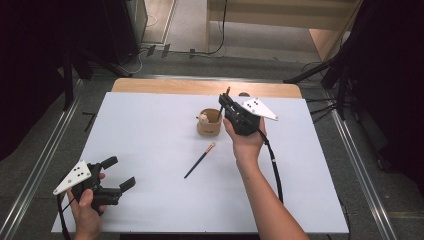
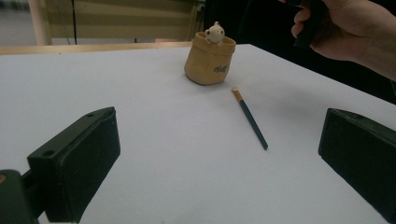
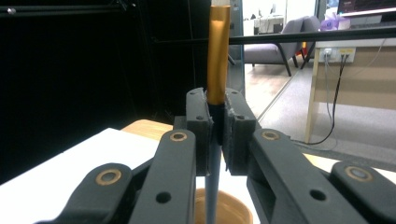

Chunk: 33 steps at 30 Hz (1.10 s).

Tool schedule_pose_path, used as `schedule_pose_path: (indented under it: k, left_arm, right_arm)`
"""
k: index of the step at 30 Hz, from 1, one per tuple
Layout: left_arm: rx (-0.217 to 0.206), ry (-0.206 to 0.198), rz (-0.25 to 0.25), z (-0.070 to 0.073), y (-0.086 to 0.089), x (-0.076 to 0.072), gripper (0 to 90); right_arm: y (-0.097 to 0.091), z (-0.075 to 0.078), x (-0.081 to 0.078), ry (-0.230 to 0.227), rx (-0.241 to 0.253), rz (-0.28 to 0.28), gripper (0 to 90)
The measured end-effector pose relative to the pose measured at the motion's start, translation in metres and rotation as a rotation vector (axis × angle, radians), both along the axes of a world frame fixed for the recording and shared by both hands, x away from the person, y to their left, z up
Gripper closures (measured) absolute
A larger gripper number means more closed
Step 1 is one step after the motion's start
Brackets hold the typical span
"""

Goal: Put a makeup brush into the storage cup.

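On white table (image 1: pixel 150 130): one cup (image 1: pixel 209 123), two chopsticks (image 1: pixel 200 160), one clamped upright.

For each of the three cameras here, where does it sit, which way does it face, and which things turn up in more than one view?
High view: above the person's side, facing forward and down on the white table; both forearms, left gripper, right gripper.
Left gripper view: rides low over the table, between its open jaws, facing the tan pot and lying chopstick; the right hand shows.
Right gripper view: looks along its shut jaws, which clamp an upright chopstick above the pot.
Shared: pot and lying chopstick.
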<state>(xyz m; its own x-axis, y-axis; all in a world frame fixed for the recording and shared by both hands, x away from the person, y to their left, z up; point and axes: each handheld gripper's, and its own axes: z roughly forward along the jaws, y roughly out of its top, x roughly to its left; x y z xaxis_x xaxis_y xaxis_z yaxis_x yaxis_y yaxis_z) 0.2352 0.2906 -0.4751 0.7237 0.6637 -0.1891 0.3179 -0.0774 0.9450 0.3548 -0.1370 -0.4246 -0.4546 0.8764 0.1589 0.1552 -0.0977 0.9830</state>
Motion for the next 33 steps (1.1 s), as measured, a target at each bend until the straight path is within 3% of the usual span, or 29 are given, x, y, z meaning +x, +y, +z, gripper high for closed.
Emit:
schedule_pose_path:
  k: [9, 24, 33]
  left_arm:
    - [0.001, 0.007, -0.007, -0.001, -0.001, 0.001, 0.0]
    - [-0.003, 0.012, -0.014, -0.002, -0.002, 0.001, 0.0]
    - [-0.002, 0.013, -0.018, -0.002, -0.003, 0.001, 0.0]
  right_arm:
    - [0.004, -0.014, 0.011, -0.001, -0.013, -0.005, 84.4]
    - [0.011, -0.041, 0.020, 0.077, -0.071, -0.006, 84.4]
    - [0.012, -0.055, 0.023, 0.122, -0.075, -0.029, 84.3]
